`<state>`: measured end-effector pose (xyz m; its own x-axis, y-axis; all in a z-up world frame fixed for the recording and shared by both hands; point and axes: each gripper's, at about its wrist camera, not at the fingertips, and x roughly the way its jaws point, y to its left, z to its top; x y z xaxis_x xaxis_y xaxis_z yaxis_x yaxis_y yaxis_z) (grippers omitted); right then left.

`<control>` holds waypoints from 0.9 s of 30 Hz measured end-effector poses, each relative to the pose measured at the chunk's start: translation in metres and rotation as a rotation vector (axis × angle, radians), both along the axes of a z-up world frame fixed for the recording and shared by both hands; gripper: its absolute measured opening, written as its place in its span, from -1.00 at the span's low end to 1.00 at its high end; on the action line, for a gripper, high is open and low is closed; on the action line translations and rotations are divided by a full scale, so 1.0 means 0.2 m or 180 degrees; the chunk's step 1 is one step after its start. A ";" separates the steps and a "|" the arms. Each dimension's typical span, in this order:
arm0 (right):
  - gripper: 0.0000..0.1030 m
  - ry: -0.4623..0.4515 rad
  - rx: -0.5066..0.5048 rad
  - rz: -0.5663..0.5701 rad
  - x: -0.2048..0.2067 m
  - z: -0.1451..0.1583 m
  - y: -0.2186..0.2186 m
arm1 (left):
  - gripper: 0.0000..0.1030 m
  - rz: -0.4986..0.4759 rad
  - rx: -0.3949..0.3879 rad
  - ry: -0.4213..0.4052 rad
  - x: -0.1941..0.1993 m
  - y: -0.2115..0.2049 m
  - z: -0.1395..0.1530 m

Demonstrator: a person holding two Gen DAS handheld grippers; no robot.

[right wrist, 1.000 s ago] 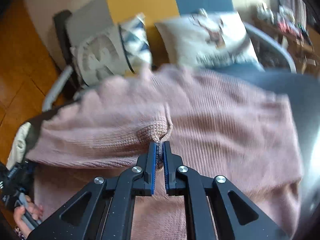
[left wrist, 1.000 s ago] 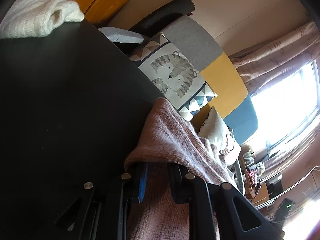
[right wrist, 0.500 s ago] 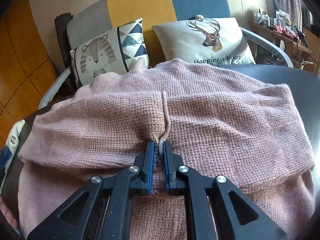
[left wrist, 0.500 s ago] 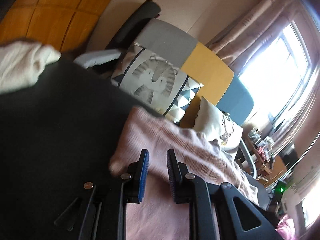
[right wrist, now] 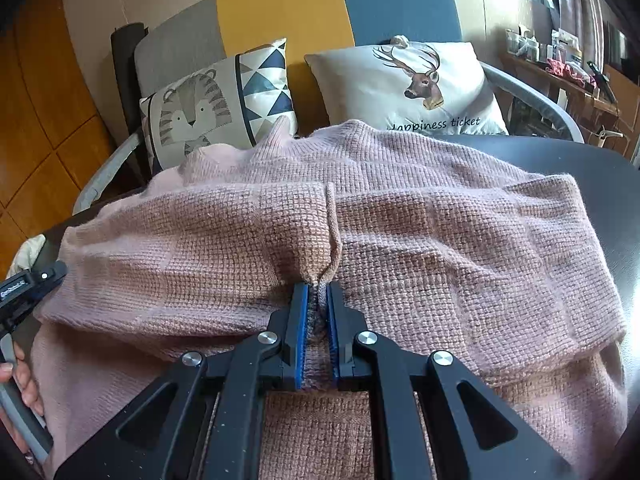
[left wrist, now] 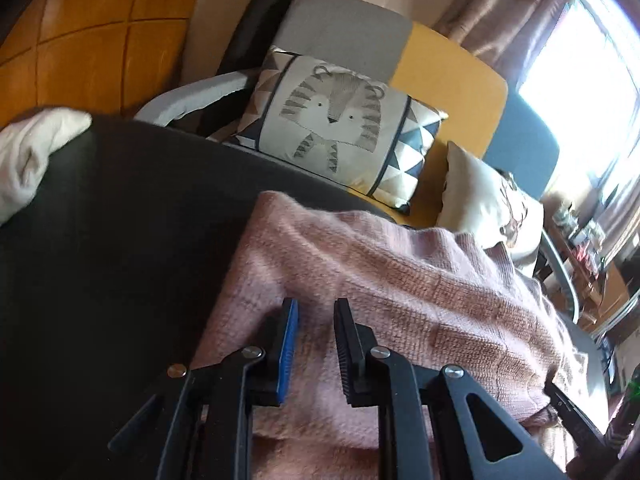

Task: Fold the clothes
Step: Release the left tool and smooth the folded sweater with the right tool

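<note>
A pink knitted sweater (right wrist: 440, 248) lies on the dark table (right wrist: 608, 184), with its upper layer folded over towards me. My right gripper (right wrist: 317, 294) is shut on a pinched ridge at the near edge of that folded layer. In the left wrist view the same sweater (left wrist: 400, 280) spreads ahead and to the right. My left gripper (left wrist: 316, 316) hovers over its left edge, open, with nothing between the fingers. The left gripper (right wrist: 28, 284) also shows at the left edge of the right wrist view, with a hand (right wrist: 20, 376) below it.
A white garment (left wrist: 28, 156) lies at the far left of the dark table (left wrist: 120, 240). Behind the table stands a grey, yellow and blue sofa (right wrist: 280, 12) with a tiger cushion (right wrist: 200, 112) and a deer cushion (right wrist: 420, 80). A cluttered shelf (right wrist: 560, 52) is at the right.
The sweater edge that draped over my left fingertips now lies flat ahead of them, and the left gripper has tilted. The right gripper stays shut on the fold, which has settled on the table.
</note>
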<state>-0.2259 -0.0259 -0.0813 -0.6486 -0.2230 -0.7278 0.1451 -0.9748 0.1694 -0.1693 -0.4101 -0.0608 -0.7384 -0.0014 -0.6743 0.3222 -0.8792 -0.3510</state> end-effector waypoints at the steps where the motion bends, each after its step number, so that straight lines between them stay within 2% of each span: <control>1: -0.85 0.0002 0.0006 -0.0002 0.00 0.00 0.00 | -0.66 0.0008 0.0024 0.0013 0.01 -0.01 -0.01; 5: -0.84 -0.0008 0.0017 0.0005 0.00 0.00 0.00 | -0.66 0.0009 0.0031 0.0027 0.02 -0.01 -0.03; 10: -0.70 -0.0116 0.0019 0.0145 -0.02 0.06 0.00 | -0.66 -0.0007 0.0059 0.0067 0.03 -0.02 -0.04; 11: -0.64 -0.0027 0.0030 0.0239 0.00 0.10 -0.05 | -0.66 -0.0007 0.0063 0.0074 0.03 -0.02 -0.04; 19: -0.64 0.0641 0.0127 0.1019 0.13 0.44 -0.50 | -0.66 -0.0009 0.0067 0.0103 0.02 -0.03 -0.04; 23: -0.66 0.0519 0.0315 0.1441 0.11 0.33 -0.83 | -0.66 -0.0013 0.0082 0.0126 0.03 -0.04 -0.04; 24: -0.71 0.0480 0.0335 0.1498 0.10 0.30 -0.89 | -0.66 -0.0013 0.0083 0.0131 0.03 -0.04 -0.04; 27: -0.75 0.0281 0.0268 0.1440 0.04 0.22 -0.95 | -0.66 -0.0014 0.0080 0.0146 0.03 -0.04 -0.05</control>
